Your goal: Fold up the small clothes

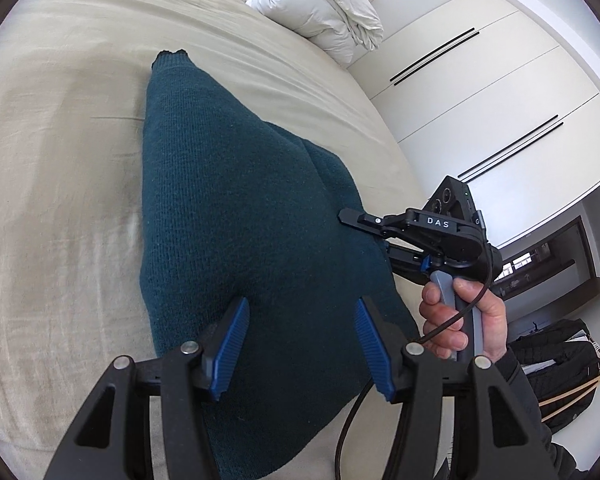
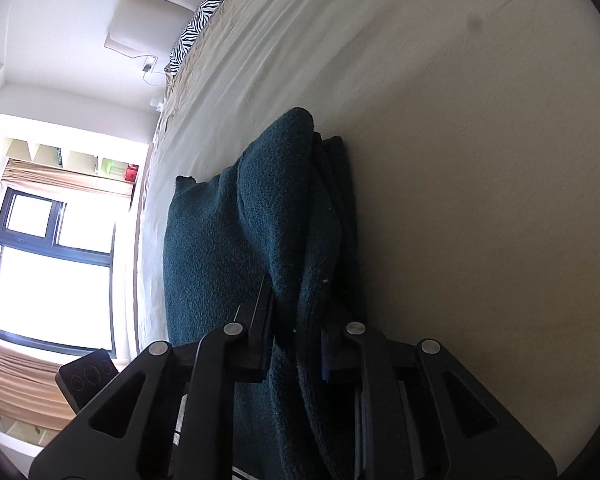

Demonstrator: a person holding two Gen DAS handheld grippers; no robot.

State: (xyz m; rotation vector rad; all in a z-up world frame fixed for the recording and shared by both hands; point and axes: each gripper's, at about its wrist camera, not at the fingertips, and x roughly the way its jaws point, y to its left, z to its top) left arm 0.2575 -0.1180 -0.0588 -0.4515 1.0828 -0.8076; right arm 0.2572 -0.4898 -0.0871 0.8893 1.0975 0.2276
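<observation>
A dark teal knit garment (image 1: 228,200) lies lengthwise on the beige bed (image 1: 60,160), one narrow end pointing away from me. In the left wrist view my left gripper (image 1: 302,304) hovers over its near part, blue pads (image 1: 232,340) wide apart with nothing pinched. A hand (image 1: 460,320) holds my right gripper (image 1: 364,224) at the garment's right edge. In the right wrist view that right gripper (image 2: 294,320) is shut on a raised fold of the teal garment (image 2: 204,260), which bunches up between the fingers and drapes onto the bed sheet (image 2: 460,160).
A white rolled duvet (image 1: 320,4) sits at the far end of the bed beside white wardrobe doors (image 1: 480,80). A black backpack (image 1: 556,360) stands on the floor at right. A zebra pillow (image 2: 198,20) lies at the head, and a window (image 2: 52,260) is beyond the bed.
</observation>
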